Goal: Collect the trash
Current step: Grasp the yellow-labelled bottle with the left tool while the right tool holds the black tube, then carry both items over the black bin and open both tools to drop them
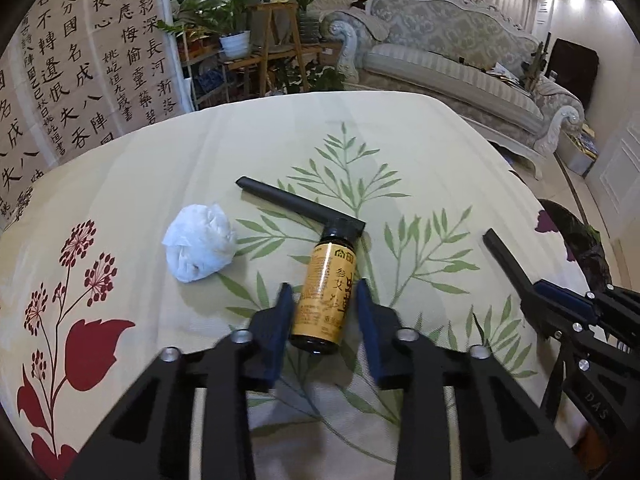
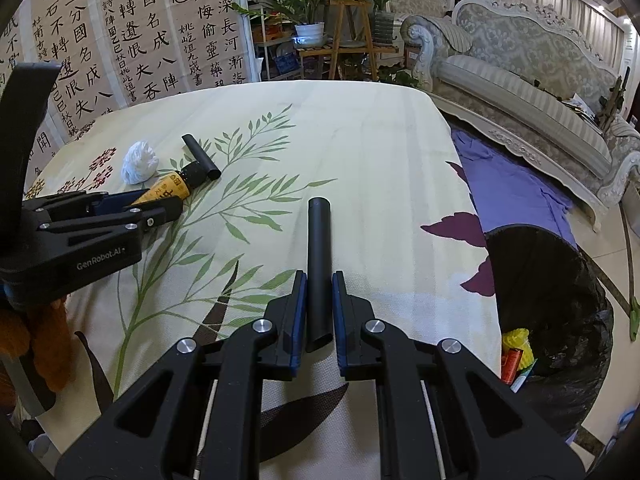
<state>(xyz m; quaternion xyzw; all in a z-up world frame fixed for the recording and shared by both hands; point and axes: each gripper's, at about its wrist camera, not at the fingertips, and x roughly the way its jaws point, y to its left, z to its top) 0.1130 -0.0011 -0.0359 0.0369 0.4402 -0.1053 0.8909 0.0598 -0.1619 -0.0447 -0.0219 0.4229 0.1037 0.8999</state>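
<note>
The left gripper [image 1: 325,294] shows motion blur on its fingers, so pad contact with the amber bottle [image 1: 326,296] is uncertain. The bottle's label print is illegible. The black-lined bin [image 2: 560,320] is cut off low right, its contents mostly hidden.

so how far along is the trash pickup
Done: some trash already lies in the black-lined bin. In hand: the right hand-held gripper is shut on a black tube; the left hand-held gripper straddles the amber bottle. Left: crumpled tissue and another black tube.
</note>
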